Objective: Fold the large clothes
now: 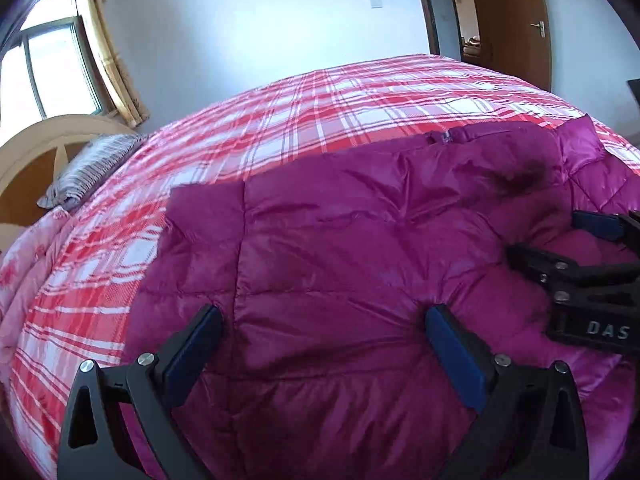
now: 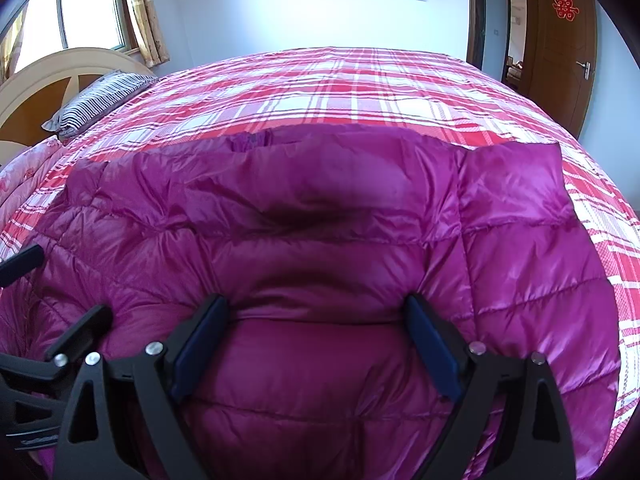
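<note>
A magenta quilted puffer jacket (image 1: 340, 248) (image 2: 320, 216) lies spread on a bed with a red-and-white plaid cover (image 1: 280, 120) (image 2: 360, 88). My left gripper (image 1: 323, 312) stands open just above the jacket's near part, its blue pads (image 1: 196, 344) wide apart with nothing pinched. It also shows at the left edge of the right wrist view (image 2: 56, 292). My right gripper (image 2: 316, 302) is open too, with a puffed fold of the jacket bulging between its fingers and no grip on it. In the left wrist view the right gripper (image 1: 560, 240) sits at the far right on the jacket.
A striped pillow (image 1: 88, 172) (image 2: 100, 96) and a wooden headboard (image 2: 48, 76) are at the far left. A pink quilt (image 1: 20, 264) lies along the bed's left edge. A window (image 1: 48, 68) is at the left, a brown door (image 2: 560, 48) at the right.
</note>
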### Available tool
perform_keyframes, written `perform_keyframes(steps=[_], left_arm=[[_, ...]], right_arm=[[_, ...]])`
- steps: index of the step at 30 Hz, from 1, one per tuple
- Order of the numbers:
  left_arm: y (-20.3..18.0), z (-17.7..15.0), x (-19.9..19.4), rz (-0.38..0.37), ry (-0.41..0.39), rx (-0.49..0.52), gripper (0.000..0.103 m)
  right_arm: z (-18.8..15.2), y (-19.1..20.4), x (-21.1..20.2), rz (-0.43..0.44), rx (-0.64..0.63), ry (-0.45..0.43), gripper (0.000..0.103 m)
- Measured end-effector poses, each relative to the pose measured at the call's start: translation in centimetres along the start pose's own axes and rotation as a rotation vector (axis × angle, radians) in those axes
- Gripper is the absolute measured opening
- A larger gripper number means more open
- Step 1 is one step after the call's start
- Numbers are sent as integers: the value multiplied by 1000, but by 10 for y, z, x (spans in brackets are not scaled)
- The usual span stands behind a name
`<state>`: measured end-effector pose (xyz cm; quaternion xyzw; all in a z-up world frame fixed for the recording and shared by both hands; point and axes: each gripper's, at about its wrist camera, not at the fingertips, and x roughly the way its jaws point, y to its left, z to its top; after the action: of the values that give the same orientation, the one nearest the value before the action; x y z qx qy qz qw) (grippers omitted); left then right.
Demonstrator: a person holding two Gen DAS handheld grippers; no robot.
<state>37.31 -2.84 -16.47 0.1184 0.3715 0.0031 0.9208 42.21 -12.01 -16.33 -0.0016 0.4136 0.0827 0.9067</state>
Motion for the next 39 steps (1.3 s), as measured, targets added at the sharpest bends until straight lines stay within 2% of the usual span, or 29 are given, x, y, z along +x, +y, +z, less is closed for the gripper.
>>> perform_keyframes(steps=[10, 17, 22, 25, 27, 29, 32, 35, 37, 39], left_arm=[[0, -3, 10, -17, 34, -11, 102], [4, -3, 9, -33, 25, -25, 102], [21, -5, -4, -87, 52, -74, 102], [34, -12, -32, -117, 17, -97, 102], [42, -21, -47, -94, -29, -96, 102], [44, -32, -42, -66, -17, -71, 102], [46, -47, -33, -90, -40, -96, 102], [47, -46, -29, -98, -23, -100, 102], [48, -47, -27, -109, -22, -107, 102], [51, -48, -27, -126, -21, -119, 102]], right_arm=[[-1, 0, -10, 7, 9, -15, 92], [-23, -13, -34, 55, 72, -72, 92], [-18, -9, -20, 52, 52, -23, 100], [-17, -6, -17, 38, 32, -12, 102], [-18, -5, -17, 36, 30, -12, 103], [-19, -5, -18, 31, 26, -12, 103], [-19, -2, -19, 23, 20, -15, 102], [-19, 0, -26, 17, 14, -30, 101], [-22, 4, -40, 20, 15, -56, 97], [-27, 11, -56, 62, 13, -90, 96]])
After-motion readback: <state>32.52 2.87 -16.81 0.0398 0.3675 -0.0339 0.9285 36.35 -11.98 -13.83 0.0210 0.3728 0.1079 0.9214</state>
